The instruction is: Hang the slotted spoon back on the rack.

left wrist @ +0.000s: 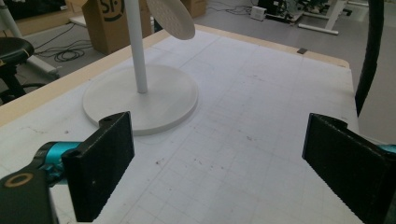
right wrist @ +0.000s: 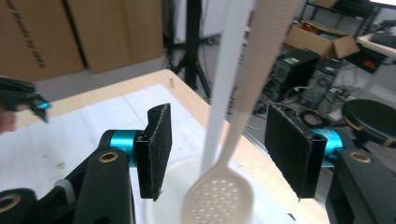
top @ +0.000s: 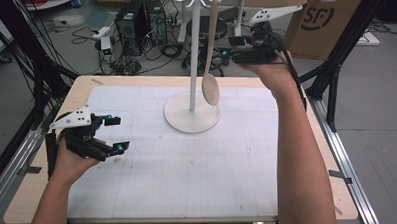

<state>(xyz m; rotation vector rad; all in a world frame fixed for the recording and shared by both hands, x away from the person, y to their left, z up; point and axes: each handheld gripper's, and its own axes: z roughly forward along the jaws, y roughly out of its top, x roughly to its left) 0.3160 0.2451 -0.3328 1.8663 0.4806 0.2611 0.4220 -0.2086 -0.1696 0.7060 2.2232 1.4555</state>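
Observation:
A white hanging stand [top: 194, 57] with a round base [top: 184, 120] rises at the back middle of the table. A beige slotted spoon [top: 210, 89] hangs from one of its top hooks, bowl downward beside the pole. My right gripper [top: 230, 47] is raised just right of the spoon's handle. In the right gripper view the handle [right wrist: 261, 60] and pole [right wrist: 224, 93] stand between the apart jaws of my right gripper [right wrist: 224, 149], and the pads touch neither. My left gripper [top: 118, 133] rests low at the table's left, open with nothing between its jaws [left wrist: 217, 158].
A white gridded mat [top: 188, 162] covers the wooden table [top: 34, 193]. Behind the table are computer towers [top: 140, 19], cables and a stool on the floor, with a cardboard box [top: 323, 17] at the back right. Black frame bars run along both sides.

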